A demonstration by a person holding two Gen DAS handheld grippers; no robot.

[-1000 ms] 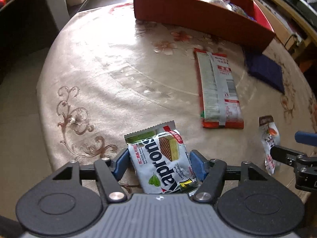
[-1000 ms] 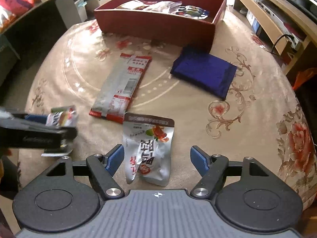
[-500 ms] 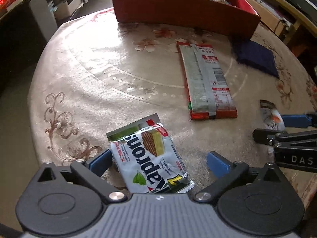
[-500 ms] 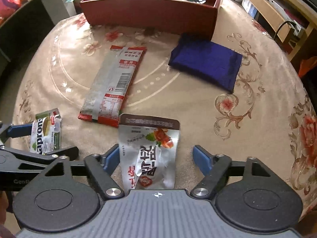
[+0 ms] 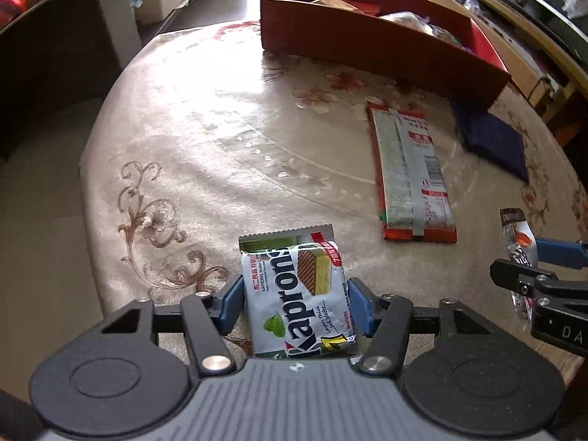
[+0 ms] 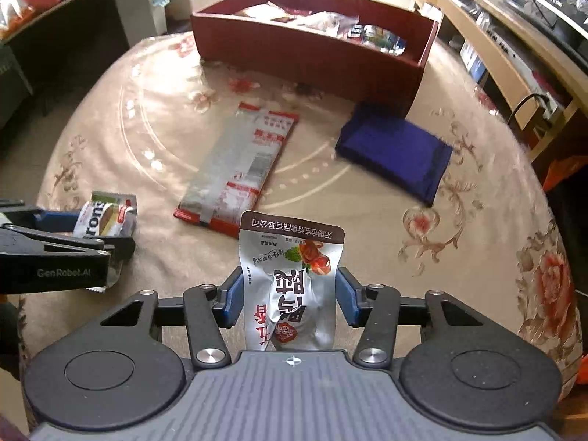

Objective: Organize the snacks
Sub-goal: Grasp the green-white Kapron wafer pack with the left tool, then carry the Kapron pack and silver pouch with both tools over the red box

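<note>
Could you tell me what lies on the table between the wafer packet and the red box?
Nothing; in the left wrist view, bare tablecloth stretches from wafer packet to red box.

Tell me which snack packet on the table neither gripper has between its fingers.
The long red-and-silver packet, lying flat mid-table before the red box. The wafer pack sits in the left gripper, the silver pouch in the right gripper.

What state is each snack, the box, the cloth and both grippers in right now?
Wafer pack: gripped in closing left gripper.
Silver pouch: squeezed in shut right gripper.
Long red packet: flat on table.
Red box: open, snacks inside.
Blue cloth: folded, beside box.
</note>
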